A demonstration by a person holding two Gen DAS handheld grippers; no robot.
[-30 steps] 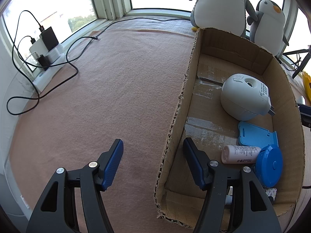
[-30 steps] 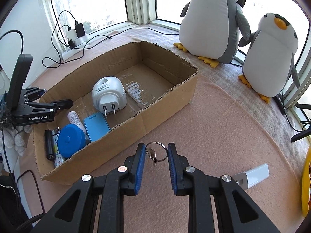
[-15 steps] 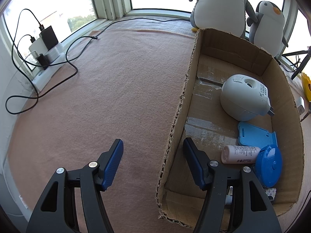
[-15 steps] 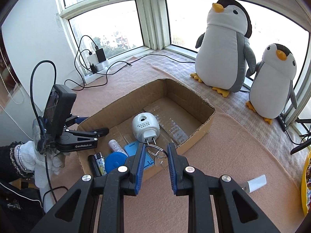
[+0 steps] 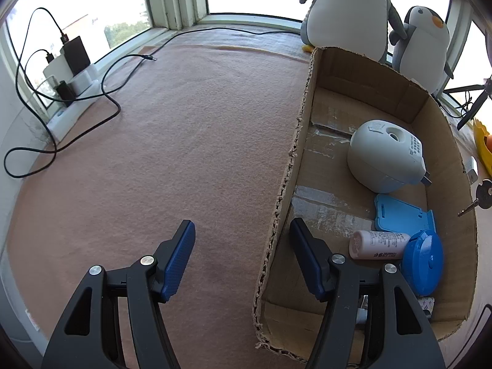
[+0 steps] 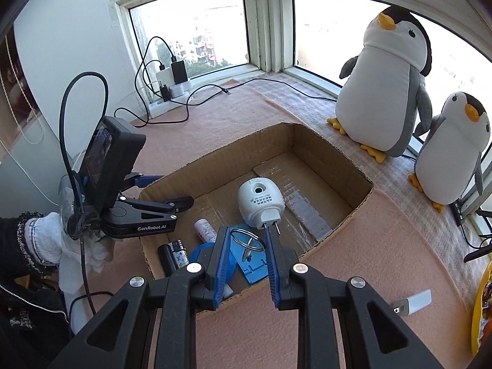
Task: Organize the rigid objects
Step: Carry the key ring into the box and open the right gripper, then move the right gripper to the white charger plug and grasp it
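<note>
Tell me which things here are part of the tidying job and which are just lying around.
Part of the job:
- key ring, held in the right hand-held gripper
- cardboard box
- white plug-in device, blue lid, white tube, already inside
- white adapter, outside on the mat

Just lying about:
- plush penguins
- chargers and cables
</note>
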